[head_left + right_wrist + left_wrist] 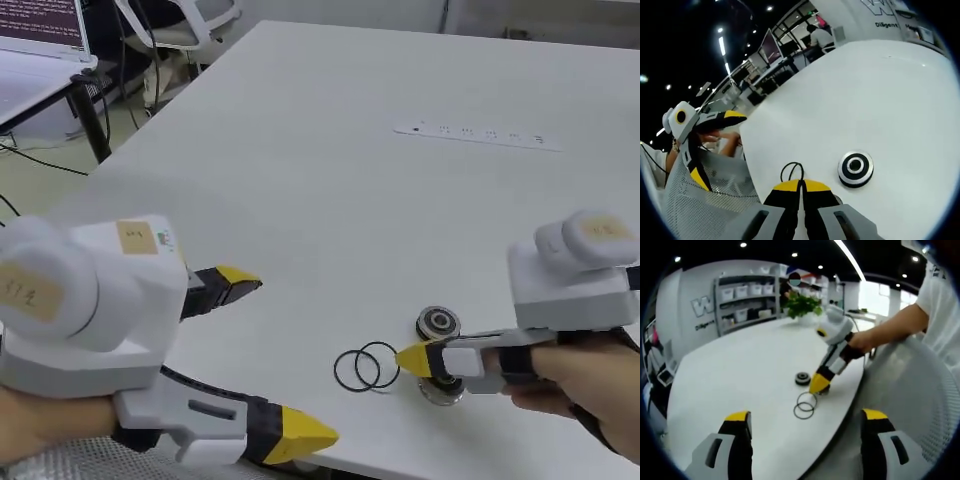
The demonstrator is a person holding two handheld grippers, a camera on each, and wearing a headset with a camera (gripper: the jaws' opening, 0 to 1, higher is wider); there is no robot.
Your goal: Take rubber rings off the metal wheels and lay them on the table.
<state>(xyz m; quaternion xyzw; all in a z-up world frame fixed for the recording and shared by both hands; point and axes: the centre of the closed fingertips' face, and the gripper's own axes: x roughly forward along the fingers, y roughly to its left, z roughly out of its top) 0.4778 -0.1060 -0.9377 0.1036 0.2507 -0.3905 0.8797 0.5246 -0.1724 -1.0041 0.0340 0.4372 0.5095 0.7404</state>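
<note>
Your right gripper [412,358] closed over a metal wheel [441,390], two rubber rings [365,368] just off its tip, your left gripper [268,358] gaping.

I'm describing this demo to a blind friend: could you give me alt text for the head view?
Two black rubber rings lie overlapping on a white table beside a metal wheel, where the right gripper, yellow tips shut, reaches a second wheel. The left gripper hangs open at lower left.

Power strip [470,134] lying flat, far side. Monitor [40,25] glowing on the side desk, office chair [185,25] sitting beside it. Plant [801,304] standing by the shelving [747,300].
</note>
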